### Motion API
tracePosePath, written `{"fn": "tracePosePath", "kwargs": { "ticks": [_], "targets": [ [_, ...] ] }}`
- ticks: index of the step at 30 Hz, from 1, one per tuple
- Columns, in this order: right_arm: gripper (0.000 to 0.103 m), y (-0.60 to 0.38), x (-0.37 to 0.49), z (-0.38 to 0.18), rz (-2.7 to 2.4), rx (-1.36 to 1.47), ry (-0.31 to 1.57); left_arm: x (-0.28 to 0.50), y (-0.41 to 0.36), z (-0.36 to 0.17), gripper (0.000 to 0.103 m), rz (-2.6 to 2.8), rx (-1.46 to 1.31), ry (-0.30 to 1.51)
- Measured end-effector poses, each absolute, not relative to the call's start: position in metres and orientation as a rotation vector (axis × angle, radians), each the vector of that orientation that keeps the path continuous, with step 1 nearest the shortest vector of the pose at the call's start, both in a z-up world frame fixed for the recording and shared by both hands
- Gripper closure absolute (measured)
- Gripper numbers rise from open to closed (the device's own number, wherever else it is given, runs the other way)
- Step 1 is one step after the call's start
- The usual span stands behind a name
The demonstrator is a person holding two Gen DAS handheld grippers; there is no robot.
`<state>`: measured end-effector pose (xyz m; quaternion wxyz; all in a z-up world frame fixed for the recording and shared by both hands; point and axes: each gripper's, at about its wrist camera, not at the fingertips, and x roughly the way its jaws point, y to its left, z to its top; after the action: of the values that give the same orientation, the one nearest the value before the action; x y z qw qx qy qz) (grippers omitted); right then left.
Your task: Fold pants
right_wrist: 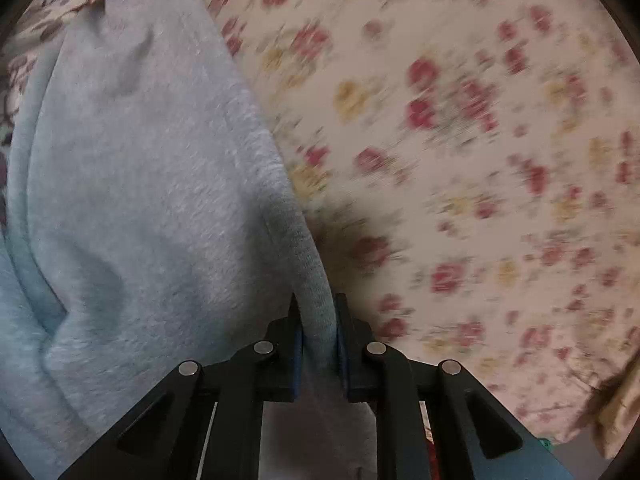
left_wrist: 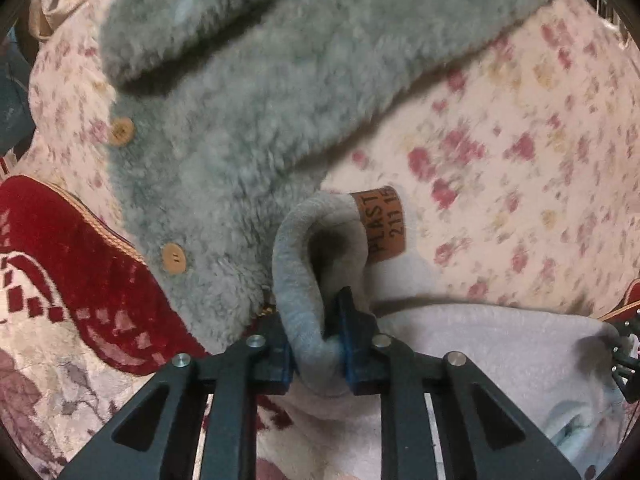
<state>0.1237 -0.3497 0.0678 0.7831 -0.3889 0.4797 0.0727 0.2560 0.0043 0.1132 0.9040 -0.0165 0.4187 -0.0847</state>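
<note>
With both claws clamped on pale grey pants (right_wrist: 140, 200): L claw (left_wrist: 318, 344) pinching rolled waistband w/ brown label (left_wrist: 384, 224), R claw (right_wrist: 318, 340) gripping hem edge, over floral sheet (right_wrist: 460, 140).

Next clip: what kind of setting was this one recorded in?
Probably a home bedroom, with the work done on a bed. A floral sheet covers the surface, a red patterned blanket lies beside it, and a fluffy grey buttoned garment lies near the light pants.
</note>
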Motion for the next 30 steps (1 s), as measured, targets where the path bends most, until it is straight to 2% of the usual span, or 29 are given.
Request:
{"fn": "tracePosePath", "kwargs": {
  "ticks": [10,17,24,30],
  "targets": [
    [0.09,-0.349,0.085,0.162,0.043,-0.766,0.908,0.203,0.05,0.198,0.087,-0.165,-0.132,0.735],
    [0.09,-0.327,0.029,0.203,0.066,-0.727,0.857,0.139,0.081,0.226,0.087,-0.189,-0.2,0.656],
    [0.09,-0.291,-0.064,0.191,0.164,-0.767,0.86,0.046,0.131,0.192,0.087,-0.2,-0.281,0.641],
    [0.09,-0.254,-0.14,0.133,0.293,-0.786,0.965,-0.034,0.159,0.131,0.087,-0.185,-0.294,0.684]
  ]
}}
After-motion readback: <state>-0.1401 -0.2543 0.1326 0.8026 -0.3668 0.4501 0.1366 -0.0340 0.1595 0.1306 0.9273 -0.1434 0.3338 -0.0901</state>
